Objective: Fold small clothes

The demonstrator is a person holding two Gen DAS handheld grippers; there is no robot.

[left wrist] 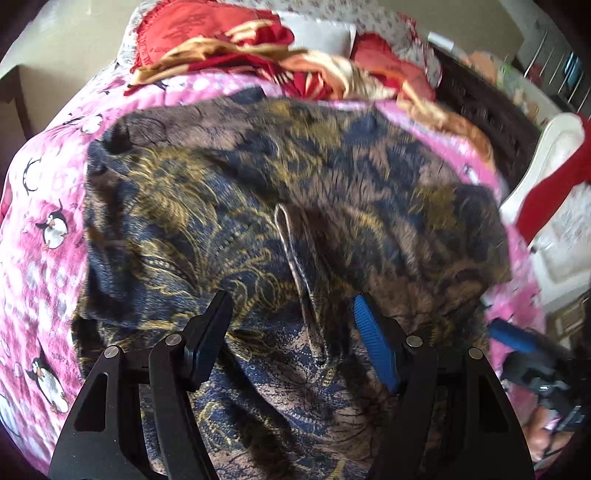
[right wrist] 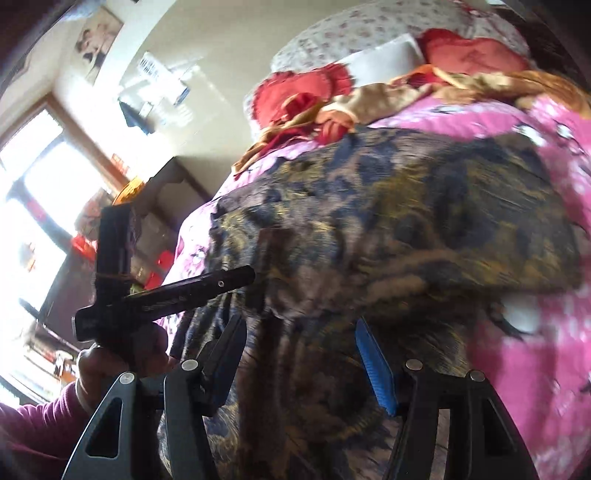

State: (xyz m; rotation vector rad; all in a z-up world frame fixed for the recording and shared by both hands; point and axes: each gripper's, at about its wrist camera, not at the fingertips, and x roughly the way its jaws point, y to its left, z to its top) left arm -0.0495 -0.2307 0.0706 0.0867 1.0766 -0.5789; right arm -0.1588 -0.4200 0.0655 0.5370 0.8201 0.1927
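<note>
A dark blue, brown and gold patterned garment (left wrist: 288,192) lies spread on a pink penguin-print bedcover (left wrist: 40,206). A thin drawstring loop (left wrist: 291,258) lies on its middle. My left gripper (left wrist: 291,306) is open, its jaws wide apart just above the cloth near its front edge, holding nothing. The garment also fills the right wrist view (right wrist: 406,221). My right gripper (right wrist: 301,332) is open over the garment's near part, empty. The left gripper's body (right wrist: 166,295) shows at the left of the right wrist view, and the right gripper's blue pad at the right edge of the left wrist view (left wrist: 513,339).
A heap of red and gold cloth (left wrist: 258,51) and a floral pillow (right wrist: 369,33) lie at the bed's far end. A dark wooden bed frame (left wrist: 491,122) and a white object (left wrist: 554,177) stand right. A window (right wrist: 33,192) and shelves are left.
</note>
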